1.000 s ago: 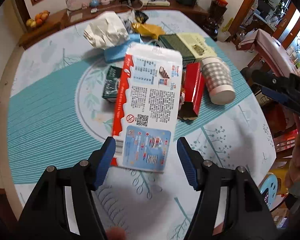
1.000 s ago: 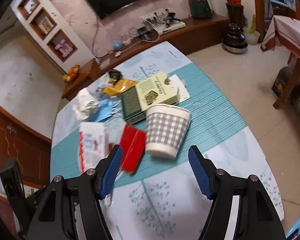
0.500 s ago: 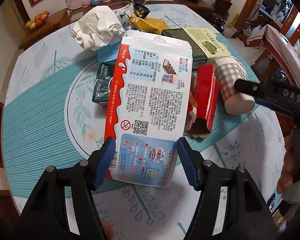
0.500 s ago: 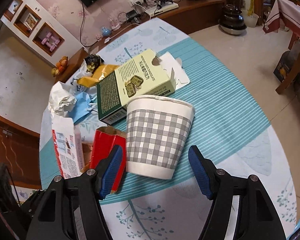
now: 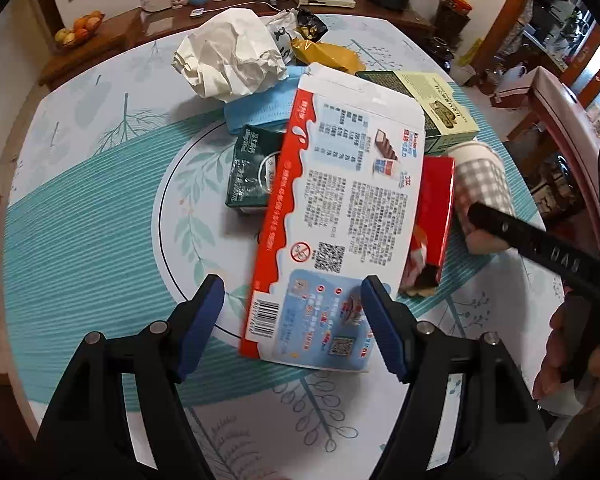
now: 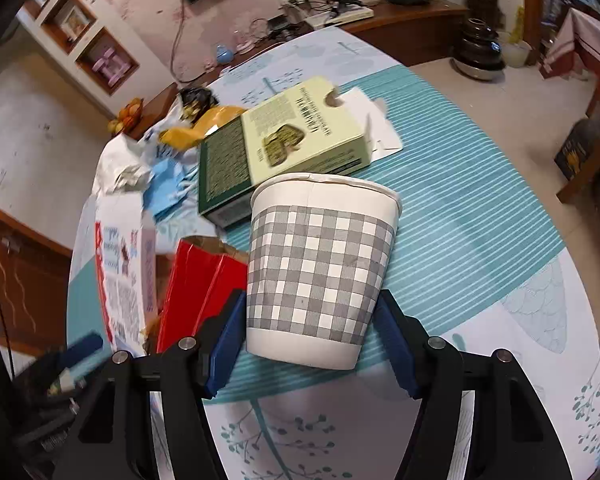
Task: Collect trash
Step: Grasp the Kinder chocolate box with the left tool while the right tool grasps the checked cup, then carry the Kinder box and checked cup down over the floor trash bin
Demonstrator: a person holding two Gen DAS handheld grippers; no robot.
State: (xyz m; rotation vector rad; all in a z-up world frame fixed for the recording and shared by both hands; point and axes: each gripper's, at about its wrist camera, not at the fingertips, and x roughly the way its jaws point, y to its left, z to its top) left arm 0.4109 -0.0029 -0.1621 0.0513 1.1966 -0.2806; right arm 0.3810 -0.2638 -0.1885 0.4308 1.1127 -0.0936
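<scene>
A flat red-and-white snack carton (image 5: 340, 216) lies on the round table, its near end between the fingers of my open left gripper (image 5: 292, 316). A grey checked paper cup (image 6: 320, 268) lies on its side, its base between the blue pads of my open right gripper (image 6: 312, 344); the pads stand close to its sides. The cup (image 5: 480, 184) also shows in the left wrist view, behind the right gripper's arm. Beside it lies a red packet (image 6: 200, 280).
More trash lies behind: a green biscuit box (image 6: 284, 148), crumpled white paper (image 5: 228, 60), a blue face mask (image 5: 256, 112), a dark green pouch (image 5: 252, 168), a yellow wrapper (image 5: 328, 56). The table edge (image 6: 572, 280) drops off at right.
Both grippers have moved forward. The left one now has the carton's end between its fingers; the right one has closed in until the cup's base is between its pads.
</scene>
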